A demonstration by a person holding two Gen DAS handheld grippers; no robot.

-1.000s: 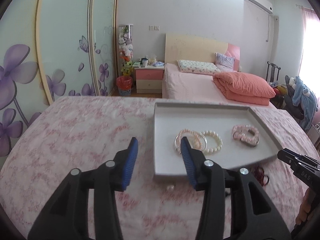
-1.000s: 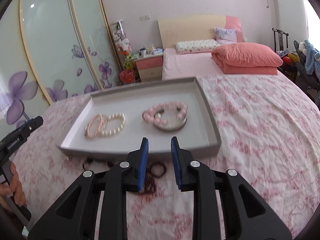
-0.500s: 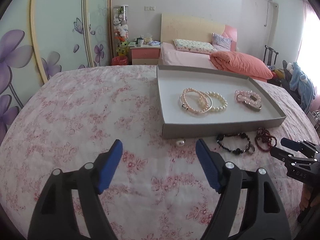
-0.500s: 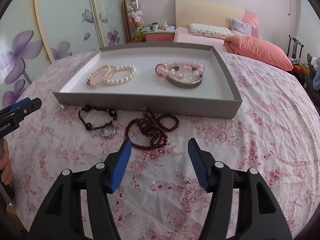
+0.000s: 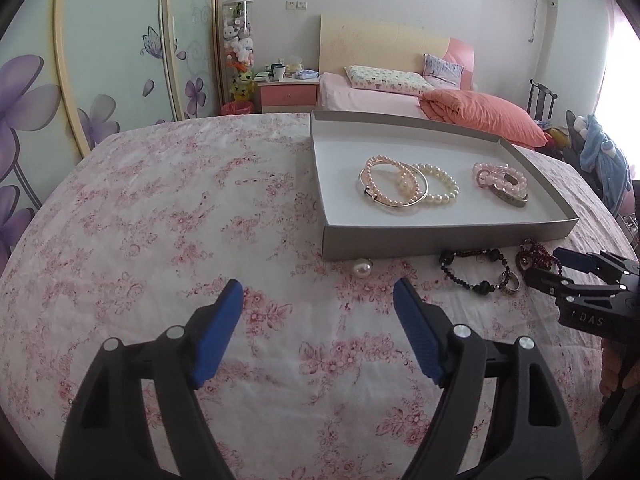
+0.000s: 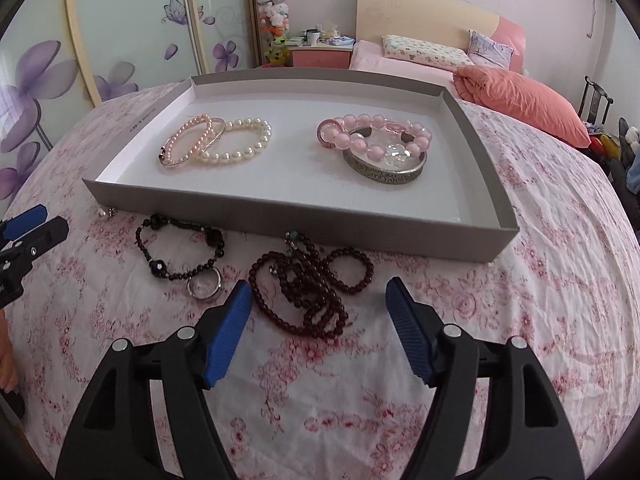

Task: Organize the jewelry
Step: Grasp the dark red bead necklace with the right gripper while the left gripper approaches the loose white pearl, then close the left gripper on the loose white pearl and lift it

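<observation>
Right wrist view: your right gripper (image 6: 318, 308) has just opened, nothing between the jaws, dark red beads (image 6: 312, 280) right ahead beside the tray (image 6: 360, 224). Left gripper (image 5: 318, 304) also spread, empty, near the loose pearl (image 5: 362, 269). Pickup next.

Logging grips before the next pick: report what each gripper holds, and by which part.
Nothing is held. The left gripper and right gripper have just been opening, with nothing between their jaws; the dark red bead strand lies loose ahead of the right one.
</observation>
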